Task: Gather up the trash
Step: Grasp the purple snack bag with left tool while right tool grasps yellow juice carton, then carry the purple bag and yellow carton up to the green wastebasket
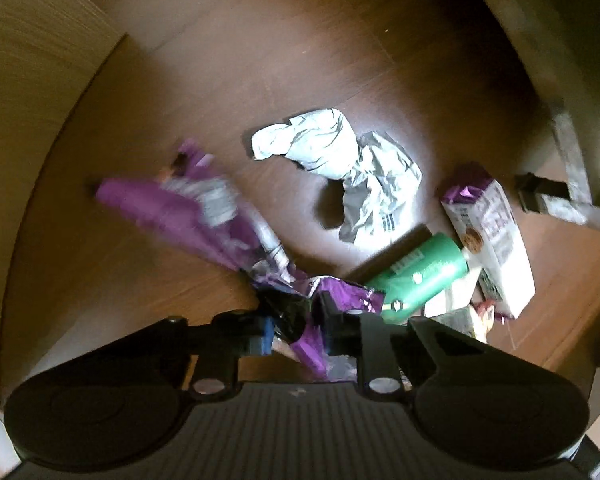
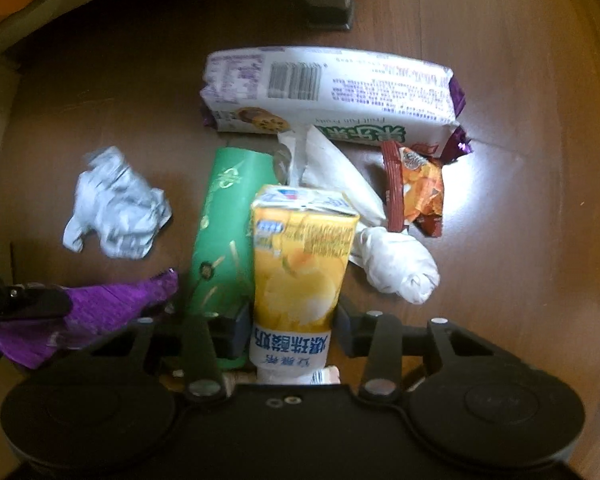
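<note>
Trash lies on a brown wooden floor (image 1: 300, 40). My left gripper (image 1: 298, 332) is shut on a crinkled purple wrapper (image 1: 172, 204), which trails up and to the left; the same purple wrapper (image 2: 100, 308) shows at the left edge of the right wrist view. My right gripper (image 2: 290, 332) points down with a yellow drink carton (image 2: 300, 264) between its fingers, both pads against the carton's sides. A green tube (image 2: 224, 232) lies just left of the carton. A crumpled white paper (image 1: 340, 168) and a white cookie package (image 2: 332, 88) lie apart on the floor.
An orange snack wrapper (image 2: 420, 192) and a white tissue wad (image 2: 400, 264) lie right of the carton. A furniture leg (image 2: 328, 0) stands beyond the cookie package. A metal frame foot (image 1: 548, 196) is at the right, a light wooden panel (image 1: 28, 60) at the left.
</note>
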Motion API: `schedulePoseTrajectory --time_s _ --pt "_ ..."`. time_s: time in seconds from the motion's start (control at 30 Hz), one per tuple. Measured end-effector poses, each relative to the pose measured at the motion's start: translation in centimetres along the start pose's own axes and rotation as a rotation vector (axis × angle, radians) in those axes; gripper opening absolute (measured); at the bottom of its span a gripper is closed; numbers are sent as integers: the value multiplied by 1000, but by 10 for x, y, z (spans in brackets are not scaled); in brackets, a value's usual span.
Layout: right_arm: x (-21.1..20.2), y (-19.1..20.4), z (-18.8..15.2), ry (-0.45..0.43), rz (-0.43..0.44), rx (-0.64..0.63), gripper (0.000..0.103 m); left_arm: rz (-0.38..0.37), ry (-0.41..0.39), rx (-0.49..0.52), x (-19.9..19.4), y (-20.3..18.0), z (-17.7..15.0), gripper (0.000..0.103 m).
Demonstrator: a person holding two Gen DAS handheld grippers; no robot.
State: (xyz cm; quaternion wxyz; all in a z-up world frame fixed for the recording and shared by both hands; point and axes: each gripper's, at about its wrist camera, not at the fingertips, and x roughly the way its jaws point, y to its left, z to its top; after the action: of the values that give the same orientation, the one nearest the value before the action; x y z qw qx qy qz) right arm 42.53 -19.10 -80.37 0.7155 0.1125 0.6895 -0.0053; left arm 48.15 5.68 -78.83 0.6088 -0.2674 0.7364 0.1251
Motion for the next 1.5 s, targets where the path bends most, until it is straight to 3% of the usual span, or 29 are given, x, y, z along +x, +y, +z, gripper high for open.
schedulePoseTrajectory --time_s 0.17,0.37,0.77,0.97,1.3,1.5 --pt "-41 -1 -9 -43 -8 -44 41 -1 -39 69 -39 0 -17 16" --pt "-110 3 -7 -98 11 -64 41 -20 -85 149 -117 -1 -41 16" --pt "-314 32 -16 -257 81 -115 41 -113 -219 318 -310 -21 -94 16" --pt "-414 55 -23 -349 78 -156 41 -105 -327 435 -411 -33 -121 16" --pt "-555 89 -19 -534 65 -171 41 -253 -483 559 -563 -55 -155 16" --pt "-632 95 -15 -655 52 -163 41 -324 -564 599 -623 -73 -170 16"
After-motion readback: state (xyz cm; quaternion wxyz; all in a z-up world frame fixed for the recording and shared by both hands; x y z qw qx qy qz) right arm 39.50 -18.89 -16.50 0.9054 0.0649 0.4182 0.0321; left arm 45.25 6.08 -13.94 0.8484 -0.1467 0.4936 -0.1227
